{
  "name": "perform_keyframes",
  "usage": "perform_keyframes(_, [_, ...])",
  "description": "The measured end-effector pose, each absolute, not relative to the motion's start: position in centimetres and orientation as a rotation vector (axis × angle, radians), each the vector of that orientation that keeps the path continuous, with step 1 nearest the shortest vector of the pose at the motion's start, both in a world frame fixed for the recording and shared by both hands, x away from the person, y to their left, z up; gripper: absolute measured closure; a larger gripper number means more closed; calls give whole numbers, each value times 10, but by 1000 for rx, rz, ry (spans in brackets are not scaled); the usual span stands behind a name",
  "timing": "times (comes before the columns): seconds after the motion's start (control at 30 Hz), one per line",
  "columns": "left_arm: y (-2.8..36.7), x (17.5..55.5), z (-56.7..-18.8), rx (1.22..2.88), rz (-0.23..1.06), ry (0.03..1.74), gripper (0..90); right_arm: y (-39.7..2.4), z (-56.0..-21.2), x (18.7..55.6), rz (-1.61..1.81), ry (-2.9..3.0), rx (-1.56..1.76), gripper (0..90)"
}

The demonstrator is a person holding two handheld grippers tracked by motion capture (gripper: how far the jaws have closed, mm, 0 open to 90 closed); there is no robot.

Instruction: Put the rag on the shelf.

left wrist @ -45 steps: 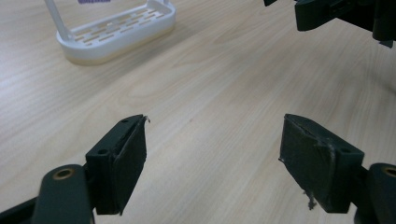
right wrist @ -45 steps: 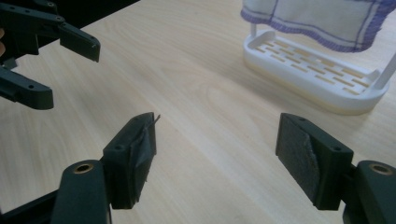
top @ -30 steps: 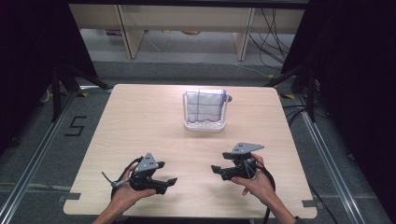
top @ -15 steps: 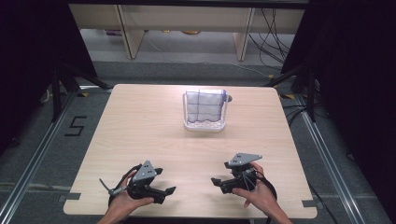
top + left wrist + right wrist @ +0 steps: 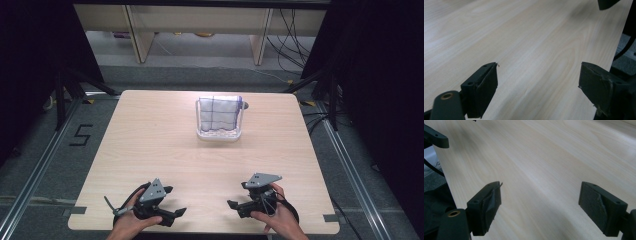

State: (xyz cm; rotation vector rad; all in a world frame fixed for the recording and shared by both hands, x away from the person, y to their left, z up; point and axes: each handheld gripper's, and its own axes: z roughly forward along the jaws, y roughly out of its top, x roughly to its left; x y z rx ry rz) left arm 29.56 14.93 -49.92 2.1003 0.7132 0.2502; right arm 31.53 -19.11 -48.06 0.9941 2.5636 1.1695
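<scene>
On the pale wooden table, near its front edge, each hand holds a gripper. My left gripper points right and my right gripper points left, so they face each other across a gap. The left gripper's jaws have just been opening and stand wide over bare wood with nothing between them. So do the right gripper's. At the far middle a small white basket holds a white cloth with a blue check, well away from both grippers.
The table's front edge lies just below both hands. Each gripper view catches the tip of the other gripper's jaw in an upper corner. Beyond the table are black stands, floor cables and a low shelf.
Both hands have drawn back toward the table's front edge, and the jaws of both grippers have spread a little wider. The basket and cloth have not moved.
</scene>
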Motion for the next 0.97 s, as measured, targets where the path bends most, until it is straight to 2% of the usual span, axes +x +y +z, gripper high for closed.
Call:
perform_keyframes(0.13, [148, 291, -499, 2141, 255, 683, 153, -193, -481, 307, 1161, 2565, 997, 182])
perform_keyframes(0.37, [147, 288, -499, 2114, 265, 705, 153, -197, -486, 300, 1121, 2590, 1008, 172])
perform_keyframes(0.97, [148, 291, -502, 2106, 262, 723, 153, -200, -490, 304, 1089, 2598, 998, 172])
